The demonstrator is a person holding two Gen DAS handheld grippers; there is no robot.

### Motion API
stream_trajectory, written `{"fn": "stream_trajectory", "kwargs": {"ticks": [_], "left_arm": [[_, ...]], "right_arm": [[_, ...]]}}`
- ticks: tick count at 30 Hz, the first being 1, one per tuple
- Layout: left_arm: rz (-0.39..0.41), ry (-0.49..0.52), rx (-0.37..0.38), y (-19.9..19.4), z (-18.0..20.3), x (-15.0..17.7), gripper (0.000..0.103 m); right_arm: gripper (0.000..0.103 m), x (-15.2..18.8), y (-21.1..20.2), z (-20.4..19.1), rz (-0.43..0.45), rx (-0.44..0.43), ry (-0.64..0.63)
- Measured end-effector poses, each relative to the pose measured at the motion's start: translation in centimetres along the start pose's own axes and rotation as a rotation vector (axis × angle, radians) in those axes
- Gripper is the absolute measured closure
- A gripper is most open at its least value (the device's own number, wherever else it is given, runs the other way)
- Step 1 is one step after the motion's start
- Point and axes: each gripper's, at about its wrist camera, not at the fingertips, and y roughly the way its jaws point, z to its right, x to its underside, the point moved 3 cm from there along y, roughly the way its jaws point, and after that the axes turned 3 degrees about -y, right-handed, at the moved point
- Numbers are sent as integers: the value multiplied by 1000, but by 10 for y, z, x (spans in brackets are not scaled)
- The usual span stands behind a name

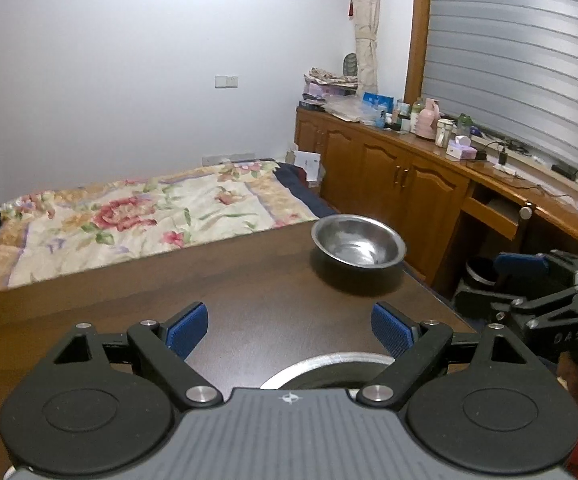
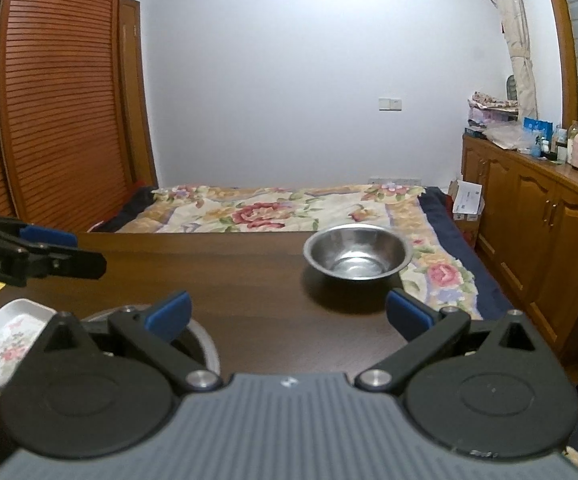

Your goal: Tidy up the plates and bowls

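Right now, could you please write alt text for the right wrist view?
A round stainless steel bowl stands upright on the dark brown wooden table, beyond the right gripper with empty, open jaws. A white floral rectangular dish sits lower left.

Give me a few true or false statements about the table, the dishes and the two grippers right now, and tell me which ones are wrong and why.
1. The steel bowl stands upright near the far edge of the table. True.
2. The right gripper is shut on the steel bowl. False: its fingers stand wide apart with nothing between them, and the bowl sits beyond them.
3. A white flowered dish lies at the near left in the right wrist view. True.
4. The steel bowl holds food. False: it looks empty.
5. The left gripper is open. True.
6. The steel bowl is stacked on the flowered dish. False: they sit well apart.
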Motion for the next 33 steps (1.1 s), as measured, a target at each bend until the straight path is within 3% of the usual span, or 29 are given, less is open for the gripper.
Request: {"fn": "stream_trajectory", "kwargs": {"ticks": [19,33], "left_arm": [[-9,47,3,18,2,-19,12],[-87,60,22,91,7,-41,12]], "right_arm": [[0,-14,5,33,-2,83,9],[0,-16,50,61,-43,108,35]]}}
